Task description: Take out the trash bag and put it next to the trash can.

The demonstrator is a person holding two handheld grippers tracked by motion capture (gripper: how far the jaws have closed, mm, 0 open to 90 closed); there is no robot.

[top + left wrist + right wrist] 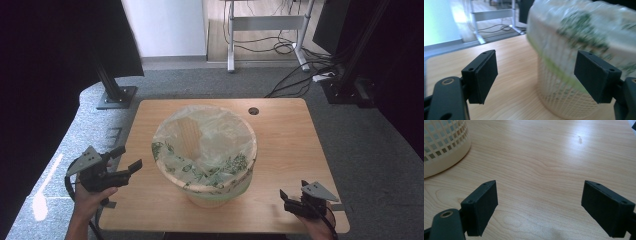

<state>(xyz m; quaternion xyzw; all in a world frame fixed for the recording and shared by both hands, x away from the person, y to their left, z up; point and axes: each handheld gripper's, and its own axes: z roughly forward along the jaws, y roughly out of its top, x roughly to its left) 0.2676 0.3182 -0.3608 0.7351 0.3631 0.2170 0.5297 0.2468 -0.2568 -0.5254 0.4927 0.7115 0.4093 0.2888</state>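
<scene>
— How do the jaws stand?
— Both released, holding nothing: left gripper (127,161) beside the basket (204,150), right gripper (289,199) low over the surface (290,135).
— And the basket?
— Mid-surface, lined with a printed bag (212,165).

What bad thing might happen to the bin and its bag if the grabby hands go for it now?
The left gripper is open and aimed at the mesh wastebasket. The basket looks light, so a push might slide or tip it on the table. The thin bin bag is folded loosely over the rim, so a pinch could tear it or pull it off. The right gripper is open near the table's front edge and might bump it.
</scene>
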